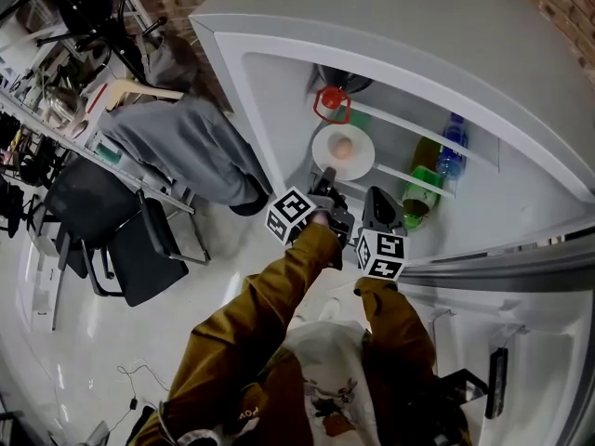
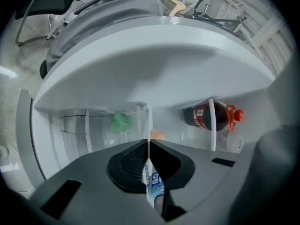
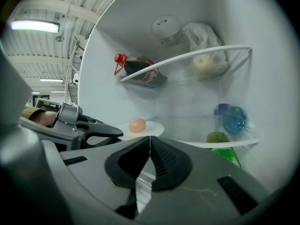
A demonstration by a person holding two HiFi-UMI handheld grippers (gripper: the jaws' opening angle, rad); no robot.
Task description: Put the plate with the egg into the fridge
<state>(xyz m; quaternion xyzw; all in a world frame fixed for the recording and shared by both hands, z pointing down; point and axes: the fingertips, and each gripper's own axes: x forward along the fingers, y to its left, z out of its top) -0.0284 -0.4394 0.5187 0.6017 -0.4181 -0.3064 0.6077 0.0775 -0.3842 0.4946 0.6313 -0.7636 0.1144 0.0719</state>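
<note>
A white plate with a brown egg sits at the front of the fridge's middle shelf. My left gripper is shut on the plate's near rim. In the right gripper view its dark jaws close on the edge of the plate, beside the egg. In the left gripper view the rim shows as a thin white line between the jaws, with the egg just beyond. My right gripper hangs just right of the plate, shut and holding nothing.
A cola bottle with a red cap lies on the upper shelf, beside a jar and a bag. Green and blue bottles stand at the right. A person in grey trousers and a chair are at the left.
</note>
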